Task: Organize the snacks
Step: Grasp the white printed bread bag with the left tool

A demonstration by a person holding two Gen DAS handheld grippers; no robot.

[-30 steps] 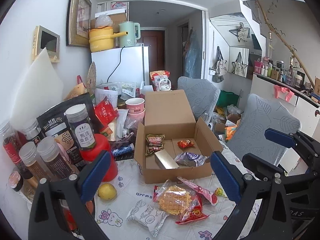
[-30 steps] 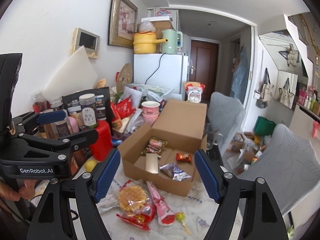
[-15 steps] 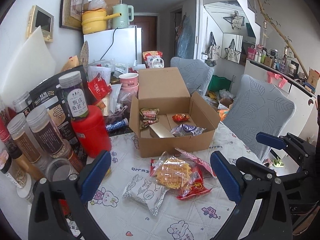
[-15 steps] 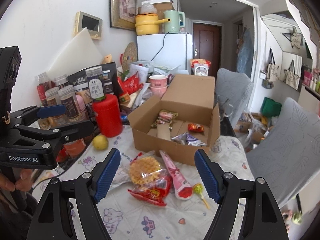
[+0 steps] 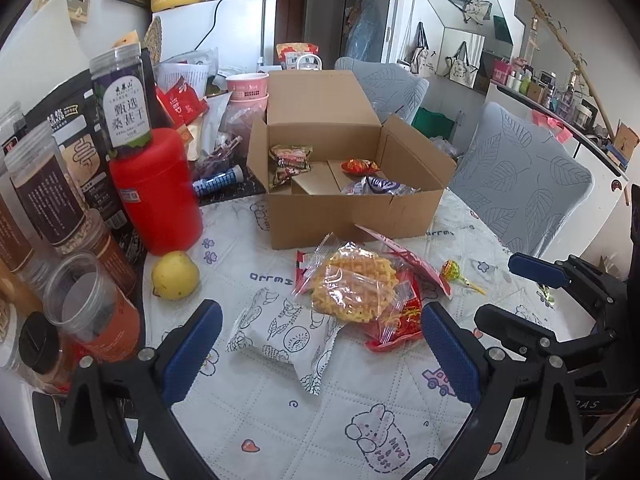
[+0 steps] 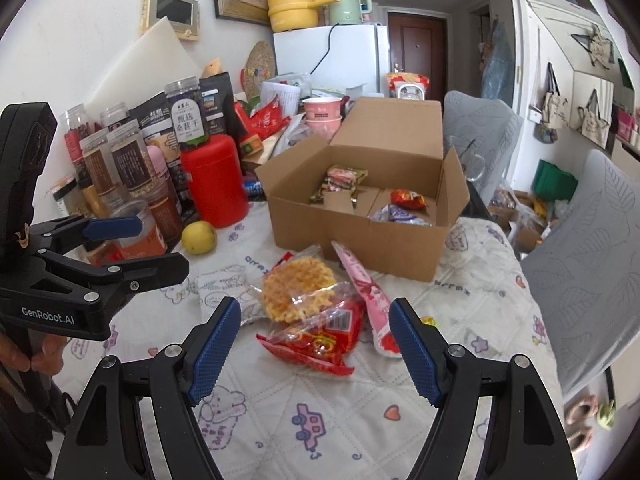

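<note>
An open cardboard box [image 5: 340, 216] [image 6: 376, 246] stands mid-table with several snack packets inside. In front of it lies a loose pile: a waffle in clear wrap [image 5: 354, 288] [image 6: 296, 290], a red packet [image 6: 320, 338], a pink cone packet [image 6: 366, 290], a white patterned packet [image 5: 286, 334] and a lollipop [image 5: 456, 272]. My left gripper [image 5: 320, 354] hangs open just above the white packet, nothing between its fingers. My right gripper [image 6: 316, 350] is open over the red packet. In the right wrist view the left gripper [image 6: 132, 246] also shows, at the left.
Jars [image 5: 44, 188], a red canister [image 5: 158, 188] and dark bags crowd the table's left side. A lemon [image 5: 175, 275] lies beside the canister. Pink cups [image 5: 248, 88] stand behind the box. Grey chairs [image 5: 520, 184] stand at the right table edge.
Both grippers have come down and tilted toward the table. The snack pile now fills more of each view, and both stay open.
</note>
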